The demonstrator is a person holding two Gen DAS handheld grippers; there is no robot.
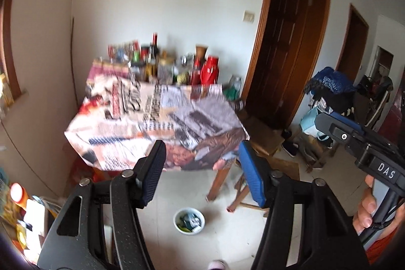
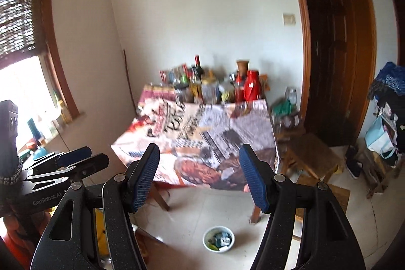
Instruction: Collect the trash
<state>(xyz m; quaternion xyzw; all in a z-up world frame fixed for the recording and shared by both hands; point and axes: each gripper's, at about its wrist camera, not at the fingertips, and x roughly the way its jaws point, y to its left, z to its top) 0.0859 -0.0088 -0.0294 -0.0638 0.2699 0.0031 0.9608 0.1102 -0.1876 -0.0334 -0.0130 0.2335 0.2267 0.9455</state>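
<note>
Here both grippers — left gripper (image 1: 201, 156) and right gripper (image 2: 200, 158) — hang released and empty above the worktop (image 2: 202, 133); the bowl (image 2: 219, 239) of scraps sits on the floor — judging by that, reaching down comes next.

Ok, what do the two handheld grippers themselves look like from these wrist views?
Both are black speckled frames with silver pivot pins and blue textured pads. The left gripper body reads GenRobot.AI; the right gripper is marked DAS on its side.

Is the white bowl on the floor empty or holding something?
Holding something. The white bowl sits upright on the floor tiles with bluish, white and green scraps piled inside; what they are is too blurred to tell.
</note>
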